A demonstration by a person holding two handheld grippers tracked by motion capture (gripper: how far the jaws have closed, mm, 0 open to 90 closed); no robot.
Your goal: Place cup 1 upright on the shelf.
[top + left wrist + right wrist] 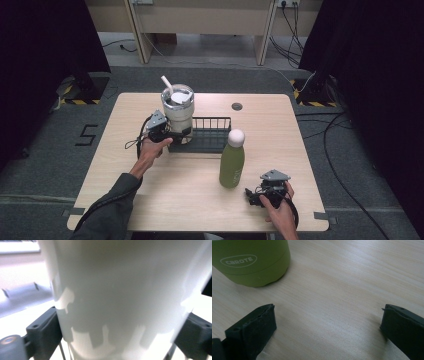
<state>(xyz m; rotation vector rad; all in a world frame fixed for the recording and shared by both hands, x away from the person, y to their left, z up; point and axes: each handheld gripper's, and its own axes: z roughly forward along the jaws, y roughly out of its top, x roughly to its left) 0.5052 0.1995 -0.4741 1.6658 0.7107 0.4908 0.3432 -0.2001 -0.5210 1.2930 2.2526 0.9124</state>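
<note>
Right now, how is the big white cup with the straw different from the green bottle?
The white tumbler stands in the black wire rack; the green bottle stands on the bare table. The tumbler is wide, with a straw through its lid; the bottle is slim, with a round white cap. The left gripper has its jaws around the tumbler; the right gripper, open, is beside the bottle. Both stand upright.
</note>
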